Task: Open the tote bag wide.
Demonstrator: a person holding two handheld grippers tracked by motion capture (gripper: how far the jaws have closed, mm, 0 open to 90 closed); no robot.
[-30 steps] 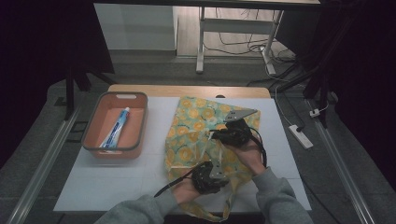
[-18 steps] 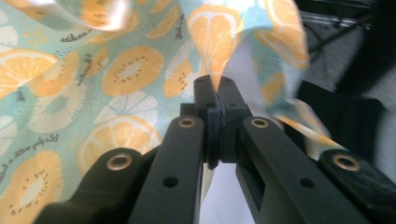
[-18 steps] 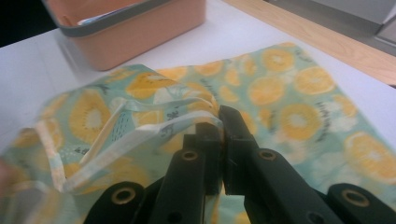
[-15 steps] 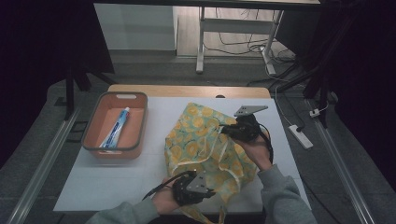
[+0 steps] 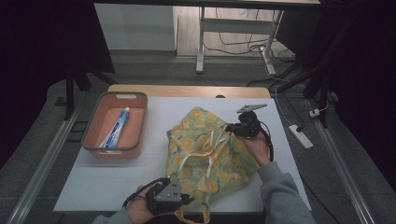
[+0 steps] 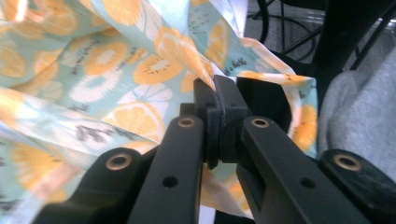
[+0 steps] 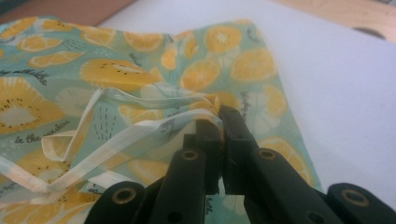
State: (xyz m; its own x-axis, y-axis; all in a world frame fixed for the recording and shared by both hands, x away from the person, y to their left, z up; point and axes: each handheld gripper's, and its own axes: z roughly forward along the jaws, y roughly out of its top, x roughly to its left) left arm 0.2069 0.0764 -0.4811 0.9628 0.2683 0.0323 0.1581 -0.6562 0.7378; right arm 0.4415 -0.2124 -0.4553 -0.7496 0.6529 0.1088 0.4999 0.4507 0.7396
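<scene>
**A:** So how's that lemon-print cloth bag (image 5: 210, 156) going to behave? It's lying crumpled on the white worktop (image 5: 102, 182), right of the orange tray (image 5: 114, 151) with the toothpaste tube (image 5: 115, 129) in it.

**B:** Thin fabric, super floppy, weighs next to nothing I'd guess. It won't hold any shape on its own, it just sags wherever you're not gripping. Not fragile, but probably slippery between hard pads, so you want a folded edge or hem rather than a single flat layer.

**A:** And that's where it's held?

**B:** Pretty much. The left tongs (image 6: 215, 95) are pinched together on a fold of the cloth at the near edge of the bag, down by the front of the worktop. The right tongs (image 7: 218, 122) are clamped on the far rim, right where the pale drawstring ribbon (image 7: 116, 135) runs along the opening.

**A:** Hand pose?

**B:** Left hand (image 5: 140, 210) low at the near edge, tongs pointing right into the bag. Right hand (image 5: 256, 147) reaches forward over the bag's right side, tongs aimed left at the rim. Opposite ends held, so my guess is spreading the mouth open.
</scene>
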